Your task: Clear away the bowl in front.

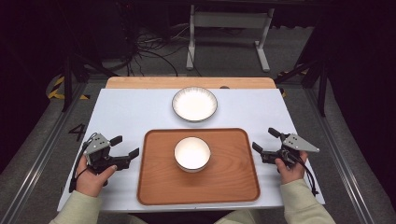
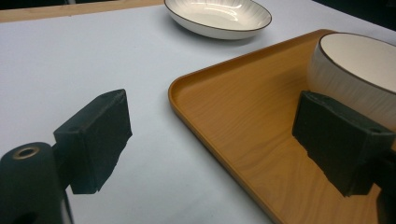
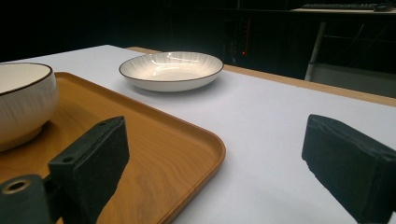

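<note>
2 hand-held grippers, left [image 1: 125, 146] and right [image 1: 265, 140], flank the wooden tray [image 1: 154, 186] on the bench [image 1: 121, 112], jaws spread and empty, apparently poised to lift it; a bowl [image 1: 192, 153] sits between them.

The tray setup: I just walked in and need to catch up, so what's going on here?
A person holds a claw in each hand, the left claw and right claw flanking a wooden tray, both open and empty. A white bowl sits on the tray; a shallow white dish rests on the table beyond it.
</note>
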The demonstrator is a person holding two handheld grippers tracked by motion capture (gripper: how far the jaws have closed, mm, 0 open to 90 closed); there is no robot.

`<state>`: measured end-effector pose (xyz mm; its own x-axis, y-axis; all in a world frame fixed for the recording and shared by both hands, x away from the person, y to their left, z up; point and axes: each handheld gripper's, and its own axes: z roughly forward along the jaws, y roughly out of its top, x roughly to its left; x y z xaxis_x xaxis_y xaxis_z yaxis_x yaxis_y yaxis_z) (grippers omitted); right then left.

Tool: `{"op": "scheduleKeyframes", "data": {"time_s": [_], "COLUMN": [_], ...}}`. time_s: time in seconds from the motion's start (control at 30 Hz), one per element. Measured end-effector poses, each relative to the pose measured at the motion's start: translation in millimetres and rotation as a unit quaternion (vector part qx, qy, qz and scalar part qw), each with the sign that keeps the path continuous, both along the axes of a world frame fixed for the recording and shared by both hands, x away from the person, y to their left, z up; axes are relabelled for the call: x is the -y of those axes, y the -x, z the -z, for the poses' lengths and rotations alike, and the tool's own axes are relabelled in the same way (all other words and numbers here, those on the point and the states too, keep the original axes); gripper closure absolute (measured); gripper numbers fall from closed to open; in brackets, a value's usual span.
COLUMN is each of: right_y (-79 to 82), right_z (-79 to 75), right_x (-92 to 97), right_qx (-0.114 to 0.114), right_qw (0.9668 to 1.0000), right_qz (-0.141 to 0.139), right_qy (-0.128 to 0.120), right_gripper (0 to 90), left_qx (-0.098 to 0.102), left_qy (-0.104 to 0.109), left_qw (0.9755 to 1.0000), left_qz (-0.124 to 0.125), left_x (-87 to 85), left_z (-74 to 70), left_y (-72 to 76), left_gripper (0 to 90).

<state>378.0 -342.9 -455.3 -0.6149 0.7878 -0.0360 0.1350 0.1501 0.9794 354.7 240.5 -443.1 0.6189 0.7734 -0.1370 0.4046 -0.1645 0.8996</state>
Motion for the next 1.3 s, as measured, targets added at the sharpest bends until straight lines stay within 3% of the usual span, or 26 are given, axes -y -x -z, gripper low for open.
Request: {"op": "scheduleKeyframes", "data": {"time_s": [0.17, 0.47, 0.67, 0.87, 1.03, 1.3], "right_y": [0.7, 1.0, 1.2, 1.2, 1.3, 0.6], "right_z": [0.2, 0.3, 0.2, 0.2, 0.2, 0.2], "right_x": [0.3, 0.4, 0.2, 0.1, 0.0, 0.2], "right_qx": [0.003, 0.005, 0.005, 0.005, 0.005, 0.002], "right_qw": [1.0000, 1.0000, 1.0000, 1.0000, 1.0000, 1.0000], "right_qz": [-0.002, -0.004, -0.005, -0.006, -0.006, -0.003], "right_qy": [-0.001, -0.002, -0.001, 0.000, 0.001, -0.001], "right_gripper": [8.2, 8.2, 8.2, 8.2, 8.2, 8.4], "left_qx": [0.002, 0.008, -0.004, -0.013, -0.028, -0.028], "left_qy": [-0.002, -0.033, -0.035, -0.036, -0.017, -0.010], "left_qw": [1.0000, 0.9994, 0.9994, 0.9993, 0.9995, 0.9996], "left_qz": [-0.005, -0.001, 0.003, 0.003, -0.001, -0.004], "left_x": [-1.4, 1.4, 1.3, 1.1, -2.4, -4.0], "left_z": [5.3, 15.8, 21.4, 23.1, 23.9, 23.9], "left_y": [1.9, 7.1, 6.8, 5.3, 3.0, 3.1], "left_gripper": [12.6, 12.2, 11.8, 11.3, 10.8, 10.8]}}
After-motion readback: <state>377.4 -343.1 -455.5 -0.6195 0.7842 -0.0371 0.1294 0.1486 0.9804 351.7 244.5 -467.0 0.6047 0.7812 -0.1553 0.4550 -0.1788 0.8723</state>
